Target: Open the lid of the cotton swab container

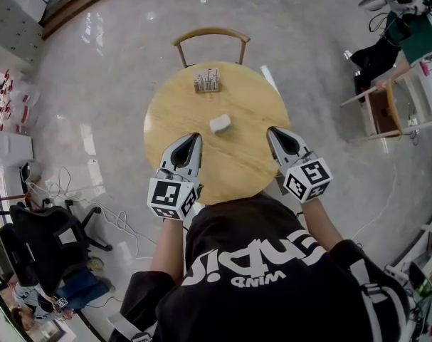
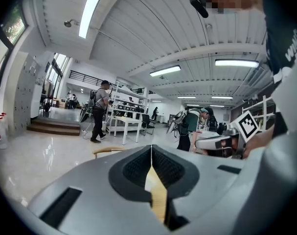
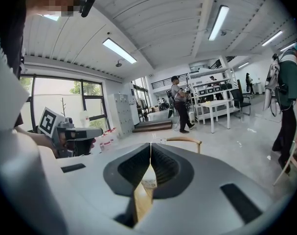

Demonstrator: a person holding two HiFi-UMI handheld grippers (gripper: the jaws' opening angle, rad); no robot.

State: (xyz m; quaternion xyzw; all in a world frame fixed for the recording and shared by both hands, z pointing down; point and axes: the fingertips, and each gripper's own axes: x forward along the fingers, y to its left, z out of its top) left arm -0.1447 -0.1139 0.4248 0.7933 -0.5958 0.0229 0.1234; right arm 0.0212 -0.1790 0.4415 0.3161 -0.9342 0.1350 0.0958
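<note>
A round wooden table (image 1: 180, 112) carries a small white container (image 1: 220, 124) near its middle and a clear holder of upright sticks (image 1: 206, 80) at its far side. My left gripper (image 1: 197, 135) hovers over the table's near left part, a little left of the white container, with its jaws shut and empty. Over the near right edge my right gripper (image 1: 270, 130) is also shut on nothing. In the left gripper view the left gripper (image 2: 151, 148) shows only a strip of tabletop below its closed jaws. Below the right gripper (image 3: 150, 146) a white container (image 3: 148, 182) peeks through.
A wooden chair (image 1: 211, 38) stands behind the table. An office chair (image 1: 48, 241) and floor cables (image 1: 112, 216) are at lower left. A chair draped with clothes (image 1: 383, 84) stands at the right. People (image 2: 98, 110) stand by shelves far off.
</note>
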